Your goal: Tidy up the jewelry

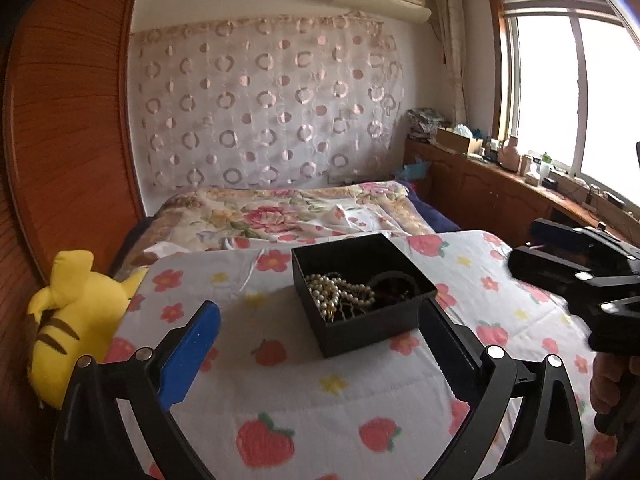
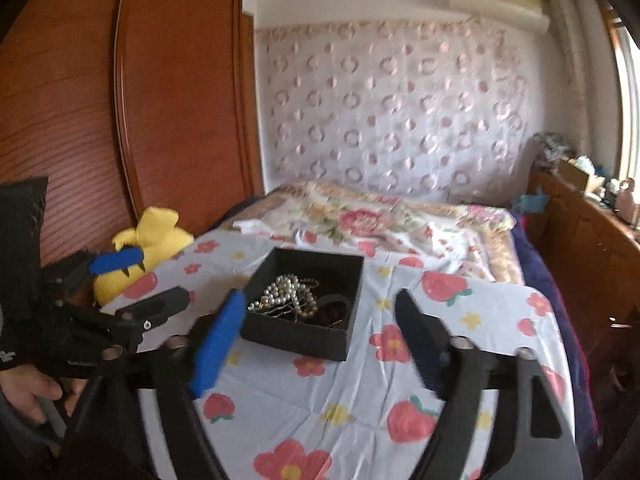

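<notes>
An open black box [image 1: 362,326] sits on the strawberry-print cloth [image 1: 280,396]. It holds a pearl necklace [image 1: 334,290], thin chains and a dark bracelet [image 1: 394,280]. It also shows in the right wrist view [image 2: 296,338] with the pearls [image 2: 286,288]. My left gripper [image 1: 322,316] is open and empty, just short of the box. My right gripper [image 2: 320,300] is open and empty, its fingers on either side of the box's near end. The right gripper shows at the right edge of the left wrist view [image 1: 532,242]. The left gripper shows at the left of the right wrist view [image 2: 154,280].
A yellow striped plush toy [image 1: 76,316] lies at the cloth's left edge. Behind is a bed with a floral quilt [image 1: 280,216]. A wooden wardrobe [image 1: 68,120] stands on the left. A cluttered wooden counter [image 1: 500,176] runs under the window on the right.
</notes>
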The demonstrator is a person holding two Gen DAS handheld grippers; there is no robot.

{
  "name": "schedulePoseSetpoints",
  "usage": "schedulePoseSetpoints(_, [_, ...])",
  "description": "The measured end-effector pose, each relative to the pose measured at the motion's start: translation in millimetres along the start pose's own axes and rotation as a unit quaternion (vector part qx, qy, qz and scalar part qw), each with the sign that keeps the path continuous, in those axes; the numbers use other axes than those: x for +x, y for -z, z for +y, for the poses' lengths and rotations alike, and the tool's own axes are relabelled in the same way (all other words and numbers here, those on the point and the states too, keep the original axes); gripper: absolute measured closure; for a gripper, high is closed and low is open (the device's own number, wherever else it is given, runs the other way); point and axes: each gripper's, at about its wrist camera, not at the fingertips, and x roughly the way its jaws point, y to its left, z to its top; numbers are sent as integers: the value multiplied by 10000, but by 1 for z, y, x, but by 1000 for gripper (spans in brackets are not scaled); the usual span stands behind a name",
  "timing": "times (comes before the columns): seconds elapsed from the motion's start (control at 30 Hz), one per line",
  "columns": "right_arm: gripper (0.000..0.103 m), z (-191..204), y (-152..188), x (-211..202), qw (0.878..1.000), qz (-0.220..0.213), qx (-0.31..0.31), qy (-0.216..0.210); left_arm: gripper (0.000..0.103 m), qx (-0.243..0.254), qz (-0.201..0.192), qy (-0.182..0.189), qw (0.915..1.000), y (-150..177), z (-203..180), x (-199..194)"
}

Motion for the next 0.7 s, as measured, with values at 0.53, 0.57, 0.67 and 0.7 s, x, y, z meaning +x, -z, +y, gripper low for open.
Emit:
schedulePoseSetpoints(0.53, [2,-1,63,-60,9971,-81,374,664,8,-139,41,-298,9995,40,-3,-55])
schedulePoseSetpoints(0.57, [2,-1,64,-60,9969,-74,378,684,8,-177,49,-272,9995,41,-3,-57])
schedulePoseSetpoints(0.67, [2,-1,67,-58,9969,-58,404,679,8,-209,57,-246,9995,45,-3,-61])
schedulePoseSetpoints(0.7, [2,-1,67,-58,9968,-66,412,680,8,-197,42,-251,9995,45,-3,-61])
